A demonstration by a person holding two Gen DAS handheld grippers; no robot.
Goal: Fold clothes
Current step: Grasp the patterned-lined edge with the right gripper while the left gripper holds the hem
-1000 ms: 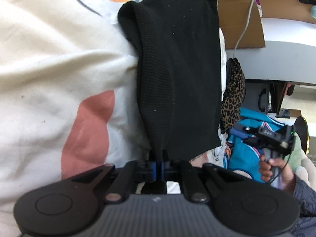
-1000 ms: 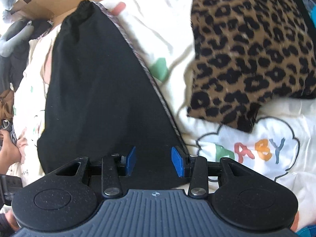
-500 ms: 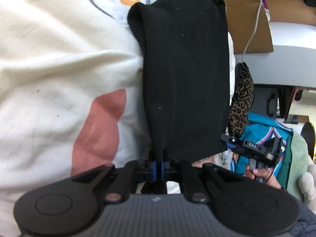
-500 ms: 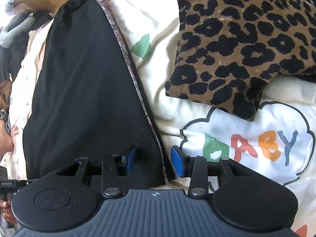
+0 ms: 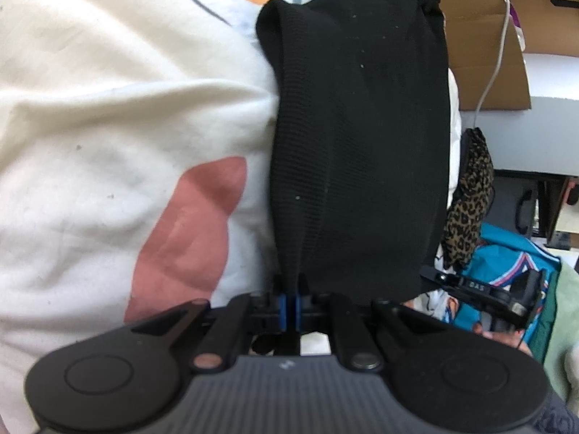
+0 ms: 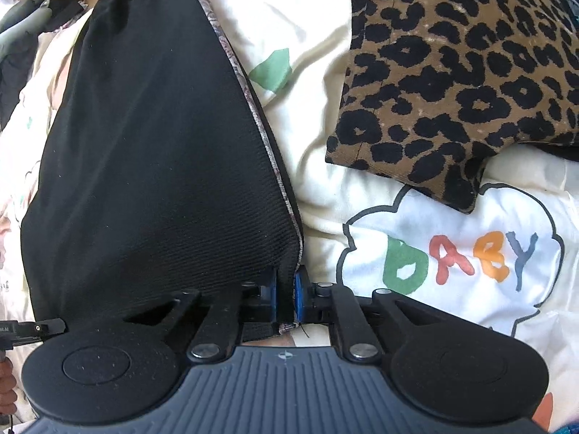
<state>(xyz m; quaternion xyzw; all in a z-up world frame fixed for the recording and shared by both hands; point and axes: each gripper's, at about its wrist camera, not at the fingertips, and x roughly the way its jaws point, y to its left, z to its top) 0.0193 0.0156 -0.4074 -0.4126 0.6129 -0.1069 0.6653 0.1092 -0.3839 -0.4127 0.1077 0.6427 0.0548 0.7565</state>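
Observation:
A black knit garment (image 5: 358, 144) lies stretched over a cream printed bedsheet (image 5: 108, 115). My left gripper (image 5: 289, 302) is shut on its near corner. In the right wrist view the same black garment (image 6: 152, 166) shows a pale patterned lining along its right edge. My right gripper (image 6: 286, 296) is shut on that near right corner, with the cloth pinched between the blue pads. The right gripper also shows at the right of the left wrist view (image 5: 481, 294).
A folded leopard-print cloth (image 6: 456, 72) lies on the sheet (image 6: 452, 253) right of the black garment, above a "BABY" cloud print. Cardboard boxes (image 5: 499, 47), a white cable and a turquoise garment (image 5: 506, 253) are at the bed's far side.
My right gripper moved right to the garment's corner and closed on it. My left gripper stayed shut on its corner, and the garment is pulled wider.

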